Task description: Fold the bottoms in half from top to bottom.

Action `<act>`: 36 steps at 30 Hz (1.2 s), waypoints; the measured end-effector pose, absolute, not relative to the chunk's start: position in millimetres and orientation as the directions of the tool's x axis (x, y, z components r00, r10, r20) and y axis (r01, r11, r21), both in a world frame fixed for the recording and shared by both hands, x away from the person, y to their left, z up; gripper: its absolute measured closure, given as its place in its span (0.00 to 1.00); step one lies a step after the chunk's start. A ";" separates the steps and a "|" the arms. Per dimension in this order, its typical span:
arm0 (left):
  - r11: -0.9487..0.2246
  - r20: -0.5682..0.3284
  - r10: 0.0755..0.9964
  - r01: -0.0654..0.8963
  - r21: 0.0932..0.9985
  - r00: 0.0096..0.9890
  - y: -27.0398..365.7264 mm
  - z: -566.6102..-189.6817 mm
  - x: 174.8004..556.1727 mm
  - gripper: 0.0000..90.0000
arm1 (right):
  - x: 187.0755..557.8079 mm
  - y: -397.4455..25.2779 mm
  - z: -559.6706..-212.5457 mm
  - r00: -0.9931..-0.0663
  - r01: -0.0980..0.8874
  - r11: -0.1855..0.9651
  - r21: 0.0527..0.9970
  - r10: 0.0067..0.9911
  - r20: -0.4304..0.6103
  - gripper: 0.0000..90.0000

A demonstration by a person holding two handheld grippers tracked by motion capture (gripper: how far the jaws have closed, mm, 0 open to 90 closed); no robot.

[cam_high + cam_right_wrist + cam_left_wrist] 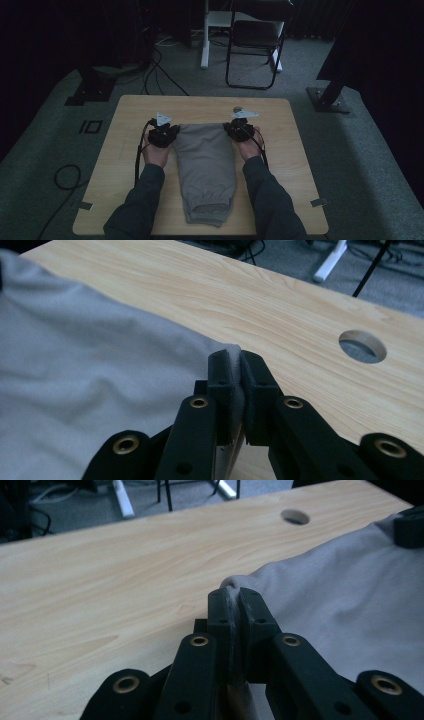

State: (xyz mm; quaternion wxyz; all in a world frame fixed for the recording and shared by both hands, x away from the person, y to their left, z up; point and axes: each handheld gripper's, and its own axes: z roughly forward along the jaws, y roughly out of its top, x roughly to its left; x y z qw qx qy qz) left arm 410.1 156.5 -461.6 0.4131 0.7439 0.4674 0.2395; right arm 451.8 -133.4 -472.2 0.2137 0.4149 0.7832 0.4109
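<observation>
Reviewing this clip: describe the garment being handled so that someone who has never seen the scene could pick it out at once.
On the light wooden table, look at the middle, between the person's two forearms. There lie folded grey trousers, elastic cuffs toward the near edge. The left hand-held gripper and the right hand-held gripper each pinch a far corner; it is the one piece of cloth on the table.

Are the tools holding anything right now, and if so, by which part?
Yes. Left tool and right tool each pinch a far corner of the grey trousers.

Light wood table (125,150) (w/ cable hole) carries folded grey trousers (207,165) flat.
</observation>
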 end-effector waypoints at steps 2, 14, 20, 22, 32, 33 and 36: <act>-0.222 -0.030 0.884 0.476 0.851 0.466 157.2 -457.1 399.1 0.95 | 443.2 -136.8 -470.5 -0.576 0.456 0.324 0.829 0.817 -0.003 0.95; -0.270 -0.023 0.832 0.441 0.856 0.554 160.4 -465.9 326.8 0.94 | 366.1 -156.7 -477.1 -0.660 0.388 0.371 0.844 0.751 -0.027 0.94; -0.317 -0.057 0.811 0.519 0.793 0.582 152.6 -501.4 301.8 0.94 | 330.5 -161.8 -504.0 -0.680 0.434 0.406 0.804 0.733 -0.002 0.94; -0.335 -0.069 0.806 0.550 0.765 0.587 149.3 -514.4 297.2 0.94 | 323.1 -161.9 -515.3 -0.681 0.459 0.418 0.784 0.732 0.009 0.94; -0.401 -0.039 0.803 0.586 0.704 0.595 136.0 -544.7 302.3 0.94 | 321.5 -162.2 -543.8 -0.672 0.511 0.453 0.730 0.741 0.011 0.94; -0.399 -0.036 0.805 0.586 0.705 0.592 135.7 -544.8 306.5 0.94 | 324.7 -161.8 -544.0 -0.668 0.512 0.450 0.731 0.744 0.010 0.94; -0.391 -0.029 0.817 0.590 0.706 0.577 133.5 -544.9 321.6 0.94 | 338.1 -160.6 -544.5 -0.656 0.508 0.451 0.734 0.755 -0.009 0.94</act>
